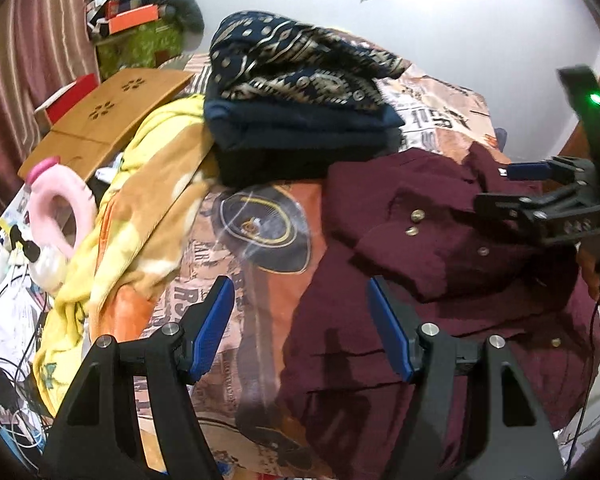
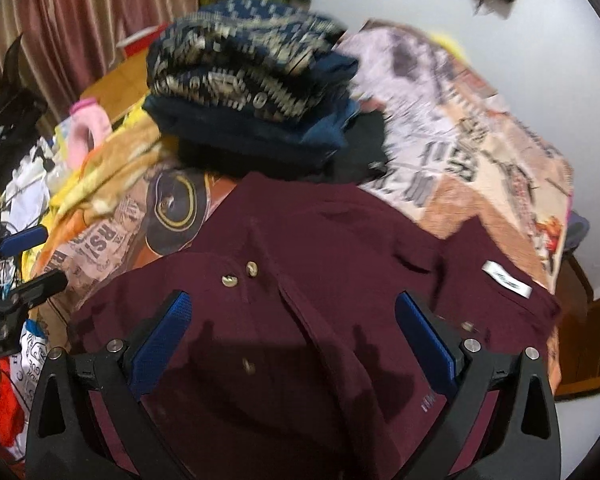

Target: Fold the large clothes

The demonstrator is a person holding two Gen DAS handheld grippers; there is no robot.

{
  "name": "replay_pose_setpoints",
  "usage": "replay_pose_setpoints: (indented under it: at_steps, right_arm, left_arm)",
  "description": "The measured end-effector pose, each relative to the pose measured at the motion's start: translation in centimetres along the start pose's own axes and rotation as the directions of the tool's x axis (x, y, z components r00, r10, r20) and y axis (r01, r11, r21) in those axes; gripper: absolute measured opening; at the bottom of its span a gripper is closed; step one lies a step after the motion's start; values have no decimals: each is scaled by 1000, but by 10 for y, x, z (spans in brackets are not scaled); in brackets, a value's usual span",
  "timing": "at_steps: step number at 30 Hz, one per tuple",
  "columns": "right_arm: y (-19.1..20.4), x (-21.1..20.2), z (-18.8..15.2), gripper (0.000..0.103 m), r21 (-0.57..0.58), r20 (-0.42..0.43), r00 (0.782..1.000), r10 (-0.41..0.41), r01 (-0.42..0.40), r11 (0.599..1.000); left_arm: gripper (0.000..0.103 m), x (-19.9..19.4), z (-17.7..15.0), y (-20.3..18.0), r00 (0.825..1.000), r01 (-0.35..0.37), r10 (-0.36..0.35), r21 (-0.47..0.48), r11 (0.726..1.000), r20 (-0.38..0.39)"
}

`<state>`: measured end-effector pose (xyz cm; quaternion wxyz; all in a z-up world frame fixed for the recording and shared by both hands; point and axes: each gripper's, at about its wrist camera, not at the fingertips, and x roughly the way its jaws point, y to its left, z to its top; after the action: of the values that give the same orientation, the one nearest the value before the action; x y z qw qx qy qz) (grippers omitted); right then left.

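Note:
A maroon button shirt (image 1: 440, 264) lies partly folded on the printed bedspread (image 1: 260, 248), one sleeve laid across its front. It fills the right wrist view (image 2: 320, 280), with brass buttons and a white neck label (image 2: 507, 279). My left gripper (image 1: 300, 312) is open and empty above the shirt's left edge. My right gripper (image 2: 292, 332) is open and empty just above the shirt's middle; it also shows at the right of the left wrist view (image 1: 512, 188).
A stack of folded dark clothes (image 1: 300, 112) with a navy patterned piece on top sits behind the shirt. A yellow-orange blanket (image 1: 140, 220), a pink ring toy (image 1: 64, 204), a wooden lap table (image 1: 104, 116) and cables lie to the left.

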<state>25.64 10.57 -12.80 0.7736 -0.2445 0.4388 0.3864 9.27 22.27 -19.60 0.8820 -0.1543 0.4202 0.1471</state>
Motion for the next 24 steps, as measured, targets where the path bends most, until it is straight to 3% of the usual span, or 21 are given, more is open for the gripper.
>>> replay_pose_setpoints:
  at_steps: [5, 11, 13, 16, 18, 24]
  right_arm:
    - [7, 38, 13, 92, -14, -122, 992, 34, -36, 999]
    - [2, 72, 19, 72, 21, -233, 971, 56, -52, 998]
    - [0, 78, 18, 53, 48, -245, 967, 66, -56, 997]
    - [-3, 75, 15, 26, 78, -223, 971, 89, -73, 994]
    - [-6, 65, 13, 15, 124, -188, 975, 116, -94, 988]
    - [-21, 9, 13, 13, 150, -6, 994, 106, -104, 983]
  left_arm:
    - [67, 12, -1, 8, 1000, -2, 1, -17, 1000, -20]
    - [67, 25, -4, 11, 999, 9, -10, -26, 1000, -53]
    - [67, 28, -5, 9, 998, 14, -15, -24, 1000, -62]
    - [67, 32, -7, 6, 997, 19, -20, -17, 1000, -71]
    - [67, 34, -7, 3, 997, 19, -20, -10, 1000, -74]
    - [67, 31, -6, -6, 997, 21, -20, 11, 1000, -72]
